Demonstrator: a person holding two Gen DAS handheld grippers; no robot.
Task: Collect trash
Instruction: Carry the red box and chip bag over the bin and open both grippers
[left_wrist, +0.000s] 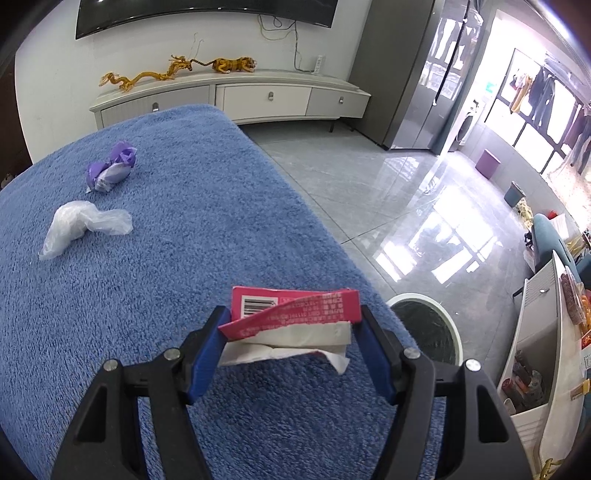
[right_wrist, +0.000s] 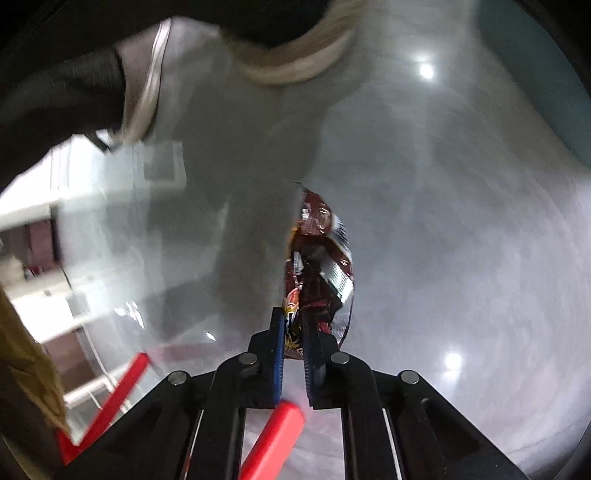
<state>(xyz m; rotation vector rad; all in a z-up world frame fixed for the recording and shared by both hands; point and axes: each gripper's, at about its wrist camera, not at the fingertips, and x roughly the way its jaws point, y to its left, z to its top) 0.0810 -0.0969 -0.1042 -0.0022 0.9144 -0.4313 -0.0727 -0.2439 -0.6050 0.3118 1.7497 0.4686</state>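
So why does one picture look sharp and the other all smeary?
Left wrist view: crisp, daylight glare on the floor tiles, fisheye bending the blue blanket. Right wrist view: dim, motion-blurred floor, only the snack wrapper and right gripper fairly sharp.

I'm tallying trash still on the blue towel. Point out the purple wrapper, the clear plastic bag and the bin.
purple wrapper (left_wrist: 110, 168): left wrist view, crumpled middle.
clear plastic bag (left_wrist: 79, 227): left wrist view, bunched body.
bin (left_wrist: 456, 338): left wrist view, white rim.
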